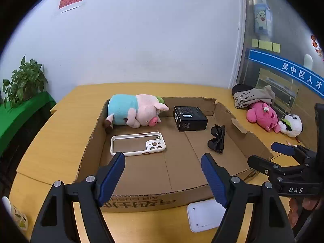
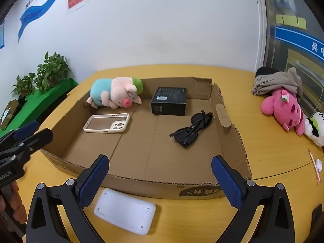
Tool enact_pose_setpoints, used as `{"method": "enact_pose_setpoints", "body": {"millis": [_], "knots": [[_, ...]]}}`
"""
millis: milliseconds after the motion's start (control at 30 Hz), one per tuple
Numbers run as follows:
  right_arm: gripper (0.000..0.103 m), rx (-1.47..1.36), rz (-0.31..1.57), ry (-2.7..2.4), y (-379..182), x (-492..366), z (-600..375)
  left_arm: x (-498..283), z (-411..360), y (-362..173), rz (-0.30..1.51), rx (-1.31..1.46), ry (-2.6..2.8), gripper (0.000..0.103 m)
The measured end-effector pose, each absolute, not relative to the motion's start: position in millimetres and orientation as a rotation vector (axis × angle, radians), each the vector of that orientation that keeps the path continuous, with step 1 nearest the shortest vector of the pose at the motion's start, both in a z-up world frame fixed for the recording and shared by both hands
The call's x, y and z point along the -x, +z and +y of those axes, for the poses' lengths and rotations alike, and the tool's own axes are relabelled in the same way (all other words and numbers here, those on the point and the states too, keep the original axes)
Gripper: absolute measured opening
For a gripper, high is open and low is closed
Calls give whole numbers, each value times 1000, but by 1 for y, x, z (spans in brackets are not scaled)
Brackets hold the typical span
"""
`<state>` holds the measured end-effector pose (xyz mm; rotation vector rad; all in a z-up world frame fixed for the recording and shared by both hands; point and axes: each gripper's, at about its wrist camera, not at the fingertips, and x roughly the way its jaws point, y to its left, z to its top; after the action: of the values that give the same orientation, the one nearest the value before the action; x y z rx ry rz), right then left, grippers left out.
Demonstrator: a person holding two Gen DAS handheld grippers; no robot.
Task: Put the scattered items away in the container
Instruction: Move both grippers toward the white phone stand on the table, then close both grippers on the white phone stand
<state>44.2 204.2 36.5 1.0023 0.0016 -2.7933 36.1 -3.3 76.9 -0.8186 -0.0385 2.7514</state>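
- In front of the cardboard box (image 2: pixel 129 179), the right gripper (image 2: pixel 160 172) hangs wide apart and holds nothing.
- Next to it, the left gripper (image 1: pixel 163 169) is spread wide too, with nothing in it.
- Just under both, a flat white pad (image 2: pixel 124 210) lies on the yellow table (image 2: pixel 269 147), outside the box and close to its front wall.
- Inside the box sit the pig toy (image 2: pixel 115 92), the phone case (image 2: pixel 106 123), the black box (image 2: pixel 169 100) and the sunglasses (image 2: pixel 191 129).
- The pad looks like the next thing to tidy. It is thin, so I would come down low, pinch across its short sides, then lift it over the wall.
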Motion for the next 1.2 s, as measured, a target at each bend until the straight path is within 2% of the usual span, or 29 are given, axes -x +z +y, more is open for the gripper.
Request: {"method": "enact_pose_setpoints", "body": {"millis": [33, 67, 100, 133, 167, 233, 267, 300, 333, 367, 467, 733, 867, 967, 1200], "knots": [[98, -987, 6, -2800, 37, -48, 204, -40, -5, 76, -62, 802, 2743, 76], [89, -976, 18, -2807, 37, -54, 204, -44, -5, 73, -88, 789, 2719, 48], [48, -984, 28, -2799, 36, -55, 204, -47, -5, 70, -109, 796, 2674, 16], [8, -1015, 44, -2783, 35, -56, 203, -46, -4, 67, -134, 830, 2615, 6], [6, -1051, 57, -2767, 33, -58, 203, -46, -3, 64, -161, 855, 2578, 3], [7, -1047, 62, -2768, 34, -65, 204, -50, 0, 63, -163, 850, 2596, 3], [15, -1019, 52, -2774, 37, -71, 205, -52, 2, 64, -162, 844, 2620, 14], [54, -1002, 49, -2781, 39, -74, 206, -53, 3, 65, -161, 852, 2639, 29], [100, -982, 48, -2795, 41, -77, 206, -53, 5, 65, -157, 873, 2661, 74], [102, -928, 40, -2830, 44, -84, 209, -54, 6, 66, -151, 889, 2691, 90], [102, -907, 32, -2843, 49, -88, 213, -63, 7, 66, -146, 832, 2709, 90], [102, -987, -4, -2798, 33, -87, 219, -60, 6, 47, -172, 936, 2613, 90], [102, -1134, 17, -2748, 2, -81, 222, -53, 4, 16, -257, 1071, 2452, 90], [102, -1258, -48, -2616, -30, -75, 225, -46, 5, -6, -294, 1154, 2364, 90], [102, -1337, -88, -2411, -70, -70, 208, -28, 14, -41, -363, 1274, 2224, 89]]}}
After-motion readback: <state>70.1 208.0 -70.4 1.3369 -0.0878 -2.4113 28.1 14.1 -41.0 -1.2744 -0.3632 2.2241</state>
